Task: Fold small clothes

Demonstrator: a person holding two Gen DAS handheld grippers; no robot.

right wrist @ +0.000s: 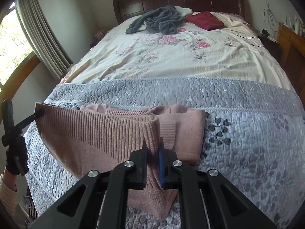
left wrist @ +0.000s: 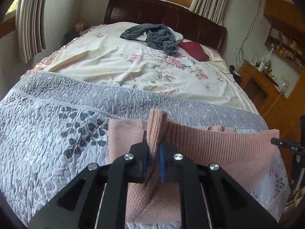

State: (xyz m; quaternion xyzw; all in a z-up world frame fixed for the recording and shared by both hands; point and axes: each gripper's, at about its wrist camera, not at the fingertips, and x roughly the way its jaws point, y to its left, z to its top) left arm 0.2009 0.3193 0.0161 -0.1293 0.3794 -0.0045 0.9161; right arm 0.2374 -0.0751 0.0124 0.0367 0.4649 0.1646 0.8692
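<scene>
A pink knitted sweater (left wrist: 219, 145) lies on the grey quilted bedspread (left wrist: 57, 126) at the foot of the bed. Its ribbed hem is lifted and stretched between both grippers. My left gripper (left wrist: 153, 148) is shut on one corner of the ribbed hem, which sticks up between its fingers. My right gripper (right wrist: 152, 148) is shut on the other hem corner of the pink sweater (right wrist: 91, 131). The rest of the sweater lies bunched and partly folded on the bedspread (right wrist: 247, 133) beyond the hem. The left gripper's tip (right wrist: 39, 113) shows at the hem's far end in the right wrist view.
A dark grey towel-like garment (left wrist: 156, 36) and a folded dark red cloth (left wrist: 194, 50) lie near the headboard (left wrist: 152, 11) on the floral sheet (left wrist: 114, 63). A wooden desk with shelves (left wrist: 266, 80) stands right of the bed. Curtains (right wrist: 42, 34) hang on the left.
</scene>
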